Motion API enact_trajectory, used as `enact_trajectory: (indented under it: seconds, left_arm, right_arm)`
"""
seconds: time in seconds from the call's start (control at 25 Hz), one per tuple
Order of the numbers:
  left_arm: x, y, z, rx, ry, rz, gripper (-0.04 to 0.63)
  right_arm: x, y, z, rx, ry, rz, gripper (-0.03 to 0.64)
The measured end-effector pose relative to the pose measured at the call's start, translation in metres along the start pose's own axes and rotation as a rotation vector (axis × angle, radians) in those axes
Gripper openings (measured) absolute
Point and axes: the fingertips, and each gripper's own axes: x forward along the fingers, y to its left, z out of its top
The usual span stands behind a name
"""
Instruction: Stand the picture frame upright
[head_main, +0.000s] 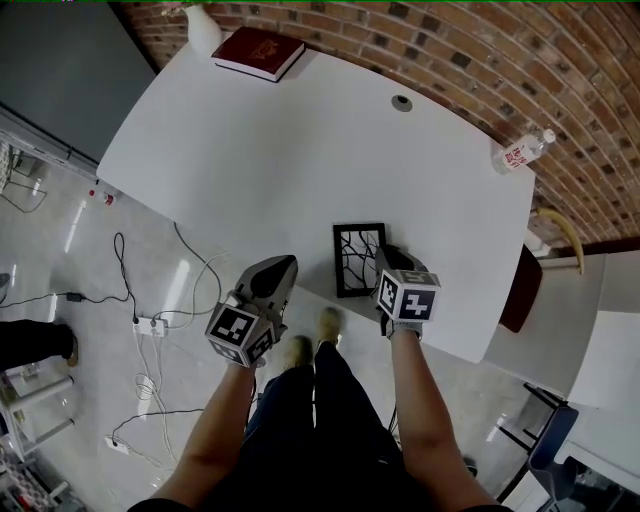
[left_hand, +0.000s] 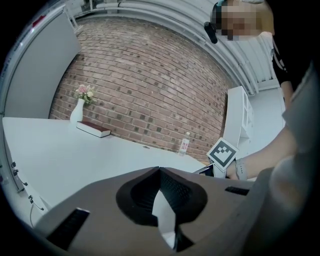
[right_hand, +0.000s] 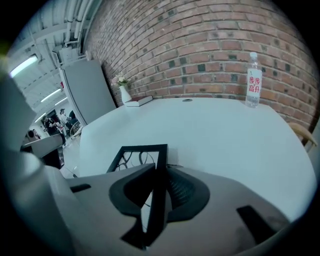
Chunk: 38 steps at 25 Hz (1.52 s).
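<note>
The black picture frame lies flat on the white table, close to its near edge. My right gripper comes at it from the right. In the right gripper view the frame's right side bar runs between the jaws of the right gripper, which are shut on it. My left gripper hovers at the table's near edge, left of the frame and apart from it. Its jaws are shut on nothing, as the left gripper view shows.
At the table's far end lie a red book and a white vase. A water bottle lies near the right edge, with a cable hole in the tabletop. Cables and a power strip lie on the floor at left.
</note>
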Motion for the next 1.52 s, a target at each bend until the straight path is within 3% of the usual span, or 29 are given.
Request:
enact_trajectory:
  seconds: [0.48,0.56,0.72,1.08,1.28,1.52]
  left_arm:
    - [-0.009,-0.008,-0.031,-0.067,0.071,0.021,0.016]
    - [-0.012,-0.011,-0.042,-0.098,0.093,0.016,0.093]
    - [-0.02,-0.019,-0.061,-0.153,0.139,-0.003,0.11]
    - [-0.025,-0.053,-0.114,-0.426,0.283,-0.141,0.206]
    - [-0.024,-0.064,-0.135,-0.557,0.358,-0.184,0.213]
    - [-0.018,-0.062,-0.138,-0.725,0.331,-0.215,0.213]
  right_arm:
    - [-0.002,0.028,-0.008,-0.056,0.001,0.109,0.066]
    - [-0.002,0.034,-0.009,-0.061,-0.001,0.122,0.066]
    - [-0.004,0.044,-0.013,-0.069,0.003,0.14,0.066]
    - [-0.004,0.063,-0.023,-0.082,0.003,0.163,0.066]
    - [-0.005,0.071,-0.027,-0.088,0.003,0.167,0.066]
    - [-0.007,0.075,-0.03,-0.093,0.001,0.168,0.066]
